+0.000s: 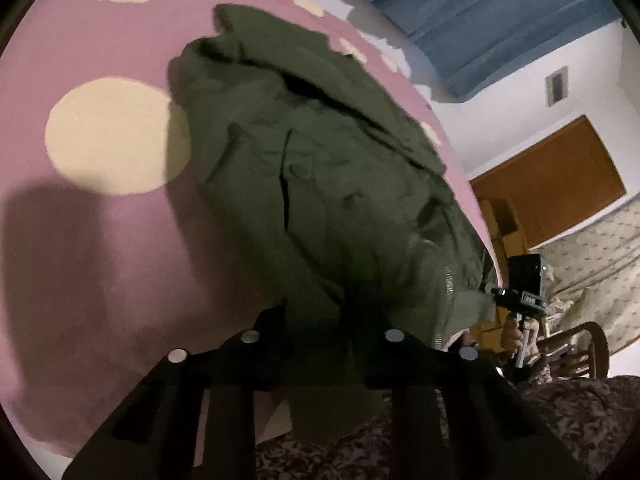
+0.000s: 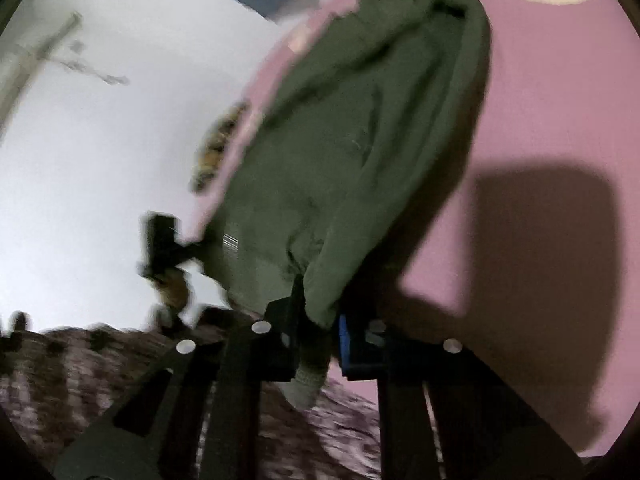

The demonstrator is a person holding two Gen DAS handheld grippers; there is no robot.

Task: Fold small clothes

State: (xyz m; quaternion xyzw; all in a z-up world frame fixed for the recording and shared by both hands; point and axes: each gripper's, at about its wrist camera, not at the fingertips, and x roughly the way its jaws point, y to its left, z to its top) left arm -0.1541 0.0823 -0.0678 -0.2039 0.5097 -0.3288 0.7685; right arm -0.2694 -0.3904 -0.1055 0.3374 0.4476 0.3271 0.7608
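Left wrist view showed my left gripper (image 1: 324,320) clamped on the near edge of the crumpled olive-green cotton garment (image 1: 320,168), which lay on the pink bedsheet with cream circles (image 1: 100,260). I held that hem so the cloth could be drawn taut before any fold, I judged. My right gripper (image 2: 320,332) had its jaws nearly together, pinching another part of the same edge, with a strip of fabric hanging below the pads. Taking two points along one edge let me spread the garment evenly. A zipper (image 1: 447,284) showed near the held edge, between my grips.
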